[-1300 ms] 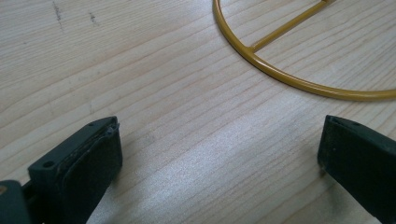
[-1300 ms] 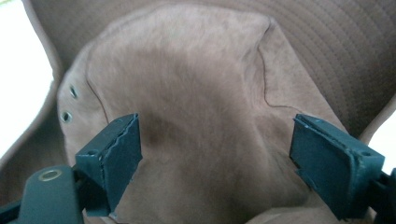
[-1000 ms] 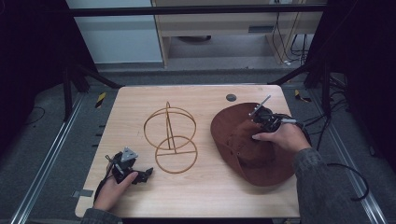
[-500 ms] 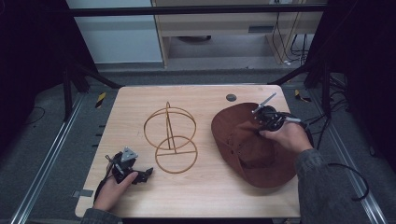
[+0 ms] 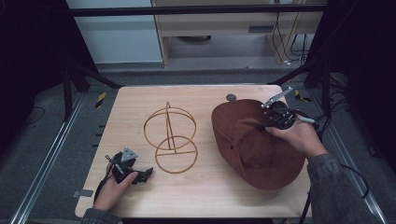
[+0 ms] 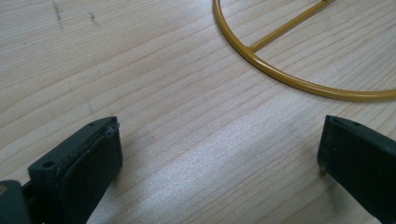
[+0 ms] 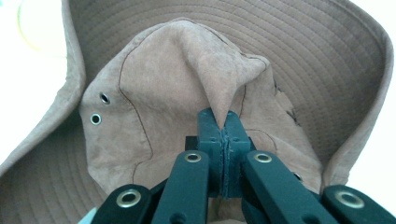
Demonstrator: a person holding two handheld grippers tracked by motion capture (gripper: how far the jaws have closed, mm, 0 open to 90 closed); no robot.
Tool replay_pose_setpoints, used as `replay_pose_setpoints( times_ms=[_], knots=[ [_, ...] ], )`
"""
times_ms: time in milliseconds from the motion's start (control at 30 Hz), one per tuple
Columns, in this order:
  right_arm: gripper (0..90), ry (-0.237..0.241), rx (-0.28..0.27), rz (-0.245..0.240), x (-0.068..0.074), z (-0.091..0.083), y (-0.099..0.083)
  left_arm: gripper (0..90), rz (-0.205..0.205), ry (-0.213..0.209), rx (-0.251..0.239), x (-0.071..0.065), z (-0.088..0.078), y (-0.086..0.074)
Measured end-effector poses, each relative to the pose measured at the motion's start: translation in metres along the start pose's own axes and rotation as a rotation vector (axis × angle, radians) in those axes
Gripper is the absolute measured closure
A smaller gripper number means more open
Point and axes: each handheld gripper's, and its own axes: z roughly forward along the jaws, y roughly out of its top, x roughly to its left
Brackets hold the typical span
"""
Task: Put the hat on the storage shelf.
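Right tongs [image 7: 225, 122] clamped tight on a pinch of the brown hat's [image 5: 261, 154] crown cloth, jaws having just been closing, with the fabric drawn up into a soft peak between the pads. Judged soft, light and floppy: crown collapses and creases under the pinch, wide stitched brim sags and curls on its own, so likely to droop and swing when lifted rather than keep shape. Suede-like surface probably grippy enough not to slip. Better held by a fold of crown, as here, or by the stiffer brim edge; metal eyelets on the side best avoided. Hat at the right side of the worktop [image 5: 201, 98], crown up, brim partly raised on the near side. Wire stand [image 5: 169, 137] in the middle of the worktop, apart from the hat. Left tongs [image 6: 219, 154] wide open and holding nothing, low over bare wood just beside the stand's gold base ring.
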Motion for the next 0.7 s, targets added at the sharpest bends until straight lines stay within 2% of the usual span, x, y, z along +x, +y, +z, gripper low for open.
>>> replay_pose_setpoints(
  times_ms=[167, 200, 233, 433, 700],
  knots=[
    [89.3, -0.009, -0.033, -0.004, 0.003, -0.012, 0.003, 0.0, 0.0, 0.0, 0.0, 0.0, 0.0, 0.0],
    [89.3, -0.011, -0.056, -0.003, 0.004, -0.019, 0.005, 0.0, 0.0, 0.0, 0.0, 0.0, 0.0, 0.0],
    [89.3, -0.011, -0.056, -0.003, 0.004, -0.019, 0.005, 0.0, 0.0, 0.0, 0.0, 0.0, 0.0, 0.0],
    [89.3, -0.026, -0.136, -0.012, 0.008, -0.043, 0.014, 0.0, 0.0, 0.0, 0.0, 0.0, 0.0, 0.0],
    [89.4, -0.041, -0.192, -0.027, 0.013, -0.062, 0.02, 0.0, 0.0, 0.0, 0.0, 0.0, 0.0, 0.0]
  ],
)
